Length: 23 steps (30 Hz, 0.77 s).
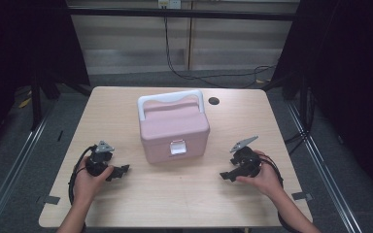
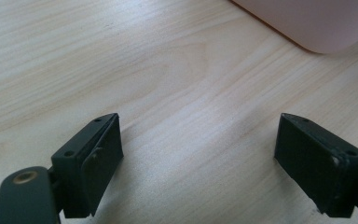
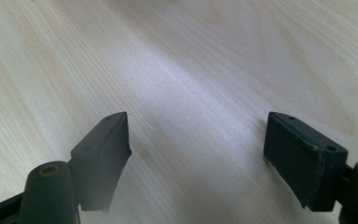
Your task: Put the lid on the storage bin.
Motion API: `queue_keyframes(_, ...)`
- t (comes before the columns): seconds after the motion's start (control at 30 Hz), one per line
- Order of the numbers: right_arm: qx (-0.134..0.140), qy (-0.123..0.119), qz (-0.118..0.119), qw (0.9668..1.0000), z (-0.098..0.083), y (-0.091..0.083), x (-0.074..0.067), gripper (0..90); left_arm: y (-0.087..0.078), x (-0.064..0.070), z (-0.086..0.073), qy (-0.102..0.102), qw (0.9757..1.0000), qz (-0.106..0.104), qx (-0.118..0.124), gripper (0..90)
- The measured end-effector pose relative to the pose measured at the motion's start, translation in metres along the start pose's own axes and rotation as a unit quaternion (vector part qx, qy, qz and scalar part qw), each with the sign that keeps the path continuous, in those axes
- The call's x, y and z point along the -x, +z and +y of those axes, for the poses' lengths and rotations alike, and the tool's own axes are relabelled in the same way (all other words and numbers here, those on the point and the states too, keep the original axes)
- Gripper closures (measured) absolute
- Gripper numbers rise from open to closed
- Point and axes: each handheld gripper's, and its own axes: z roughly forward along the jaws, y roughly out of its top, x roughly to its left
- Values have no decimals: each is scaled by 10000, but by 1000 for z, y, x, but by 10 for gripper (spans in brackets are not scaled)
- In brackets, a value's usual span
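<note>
Sitting near the middle of the wooden table [image 1: 175,191] is one pink box [image 1: 174,130], lid down, with one white handle [image 1: 171,99] arched over its far side and one pale latch [image 1: 177,147] on the front face that looks toward the person. Two grippers flank it, one in each hand, both low over the tabletop and apart from the box. The left gripper [image 1: 122,170] lies near the box's front left corner, pointing roughly toward it; in the left gripper view its two black jaws stand wide with bare wood between them, and one rounded pink corner of the box [image 2: 326,23] shows at the top right. The right gripper [image 1: 225,175] lies off the box's front right corner, a little farther from it, aimed inward; in the right gripper view [image 3: 198,154] its two jaws are likewise spread wide over bare wood, gripping nothing. One round dark hole [image 1: 213,101] marks the table just beyond the box's right rear corner. One cable [image 1: 75,170] loops from the left gripper.
</note>
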Motion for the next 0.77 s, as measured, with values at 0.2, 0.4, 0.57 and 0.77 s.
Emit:
queue_keyframes(0.2,448,-139,-77,9989,-12,1,3,199,2,3,-4,156,9998,16,104,82)
queue_keyframes(0.4,845,-389,-312,9952,-22,6,-2,163,6,7,-6,166,9997,-12,161,0)
queue_keyframes(0.57,1071,-421,-317,9929,-27,7,-1,155,5,7,-6,204,9997,14,155,0)
queue_keyframes(0.77,1209,-395,-322,9914,-31,8,-1,154,5,7,-6,202,9997,16,157,0)
